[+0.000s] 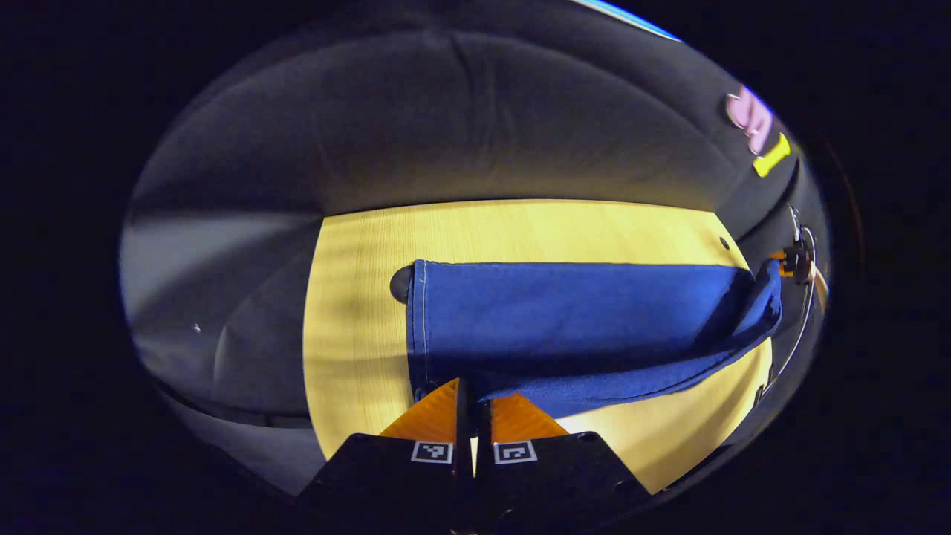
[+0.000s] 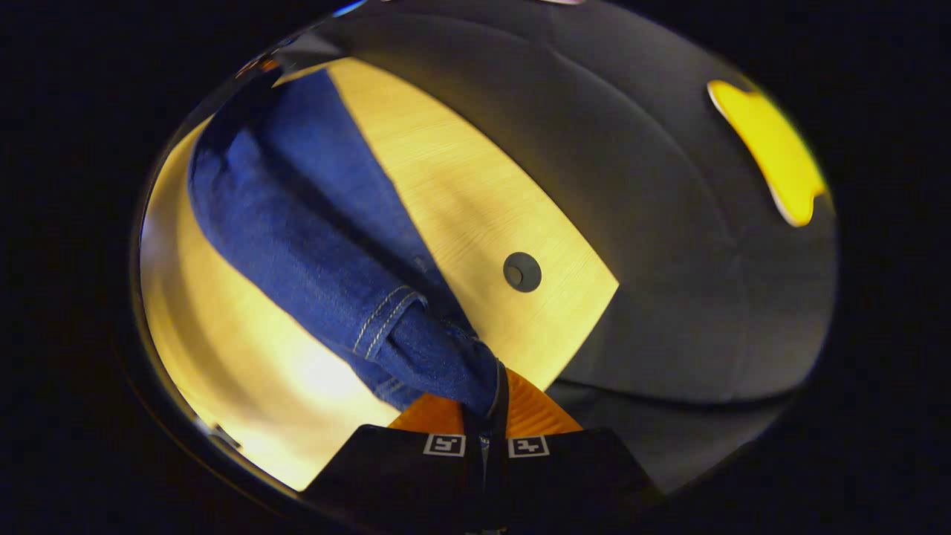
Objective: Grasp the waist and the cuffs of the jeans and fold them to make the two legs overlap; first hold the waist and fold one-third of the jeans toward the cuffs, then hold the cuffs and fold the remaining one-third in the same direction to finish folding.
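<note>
Here the jeans lie lengthwise across the wooden surface, their long axis running from the stitched cuff end near one edge to the bunched, lifted end at the other. The left claw is closed on the near cuff edge. The right claw is pinched shut on the denim, beside a round hole in the surface.

The left gripper was closed, both fingers pinching the jeans at one end. The right gripper was likewise closed on denim, and showed far off at the left gripper view's right edge.
</note>
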`<state>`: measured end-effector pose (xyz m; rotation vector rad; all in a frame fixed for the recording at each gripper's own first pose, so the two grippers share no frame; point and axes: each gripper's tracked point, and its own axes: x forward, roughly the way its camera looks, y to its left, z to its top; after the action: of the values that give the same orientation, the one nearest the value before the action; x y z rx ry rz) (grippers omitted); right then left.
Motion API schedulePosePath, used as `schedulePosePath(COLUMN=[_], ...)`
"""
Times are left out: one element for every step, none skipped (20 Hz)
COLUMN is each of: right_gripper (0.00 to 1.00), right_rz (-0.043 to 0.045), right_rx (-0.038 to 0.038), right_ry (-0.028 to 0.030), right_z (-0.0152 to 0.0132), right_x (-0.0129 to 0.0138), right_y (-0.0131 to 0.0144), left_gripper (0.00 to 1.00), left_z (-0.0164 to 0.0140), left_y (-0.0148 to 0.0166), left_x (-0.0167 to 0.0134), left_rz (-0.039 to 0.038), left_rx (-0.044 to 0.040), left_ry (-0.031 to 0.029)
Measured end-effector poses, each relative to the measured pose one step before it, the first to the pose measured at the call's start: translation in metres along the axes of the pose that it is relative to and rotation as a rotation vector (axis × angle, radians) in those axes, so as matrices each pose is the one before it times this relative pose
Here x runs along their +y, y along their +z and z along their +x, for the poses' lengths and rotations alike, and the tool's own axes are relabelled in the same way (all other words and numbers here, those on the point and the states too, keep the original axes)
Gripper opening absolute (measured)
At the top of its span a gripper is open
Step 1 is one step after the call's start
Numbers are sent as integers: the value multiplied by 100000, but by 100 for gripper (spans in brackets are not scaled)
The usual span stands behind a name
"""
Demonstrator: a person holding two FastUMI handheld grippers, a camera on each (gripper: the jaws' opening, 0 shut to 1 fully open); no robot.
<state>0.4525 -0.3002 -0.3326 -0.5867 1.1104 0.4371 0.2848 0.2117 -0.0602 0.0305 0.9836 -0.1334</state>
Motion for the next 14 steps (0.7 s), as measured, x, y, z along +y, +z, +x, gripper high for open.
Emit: schedulePosePath(right_gripper=[6,7,10,15,39,36,65,59,83,86,93,100,100,100], right_rz=[9613,8415,7884,7205,7800,4728,3510,2943,2389,1401,691,351,1698,2721], right_rx=[1632,302,967,598,-842,-2366,-4016,-3180,-3023,-1959,-1875,-2135,-2636,-2920], right_ry=[2127,1124,40,-2439,-316,-1304,-954,254,346,1131,6,-488,-135,-14], right_z=[817,428,544,-369,-233,-504,-815,-1056,-1071,-749,-1125,-1047,-991,-620], right_x=[-228,-289,-191,-550,488,551,569,636,1132,216,906,485,743,884], right_y=[543,463,410,395,631,430,788,217,216,-724,-229,-280,-744,-760], left_gripper=[6,6,7,12,17,21,30,48,65,83,100,97,97,98], left_z=[-74,196,-94,-236,-709,-1143,-1597,-2011,-1926,-390,-286,-1541,-1450,-466], left_y=[81,-646,49,-361,-114,97,711,992,250,225,-512,-176,92,-16], left_x=[-26,154,109,-169,-101,-731,-1104,-970,-409,138,-232,-428,-200,-48], left_rz=[-2451,-1784,-908,-1119,-1163,-1166,-803,-392,533,965,1580,2124,2377,1793], left_rx=[1774,1885,1050,12,-325,-917,-2809,-4666,-4605,-3620,-3517,-3445,-4758,-4835], left_ry=[171,1533,2364,1102,-63,-878,-632,-270,1282,1459,864,1297,2670,1619])
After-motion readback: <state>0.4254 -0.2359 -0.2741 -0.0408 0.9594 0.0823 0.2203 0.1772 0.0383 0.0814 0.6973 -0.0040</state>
